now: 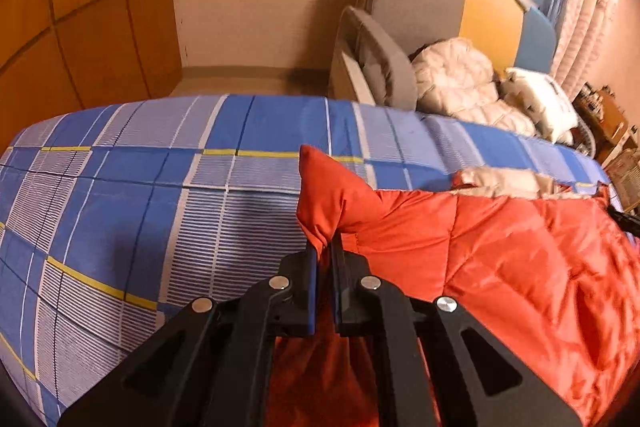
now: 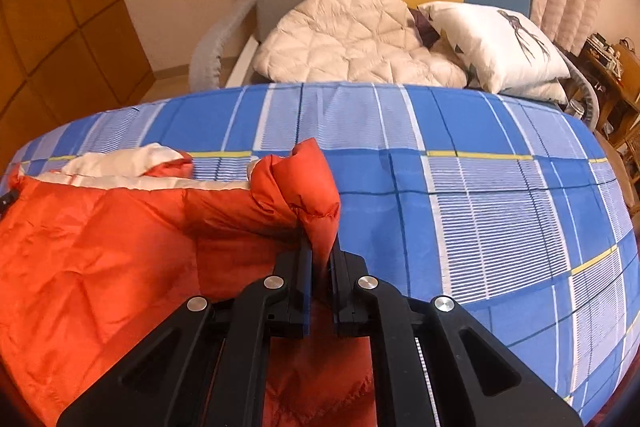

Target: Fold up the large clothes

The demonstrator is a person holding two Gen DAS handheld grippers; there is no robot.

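Blue plaid bed [image 1: 120,195] fills both views, with an orange puffer jacket [image 1: 500,259] spread on it — puffy, light, slick-looking and likely to slip, so hold corners at stitched seams — and the left gripper [image 1: 325,247] and right gripper [image 2: 321,247] each pinch a bunched corner.

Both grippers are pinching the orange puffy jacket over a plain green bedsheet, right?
Nearly. The bedsheet is blue plaid with white and yellow lines, as the right wrist view shows. The left gripper and right gripper are indeed both shut on the orange jacket.
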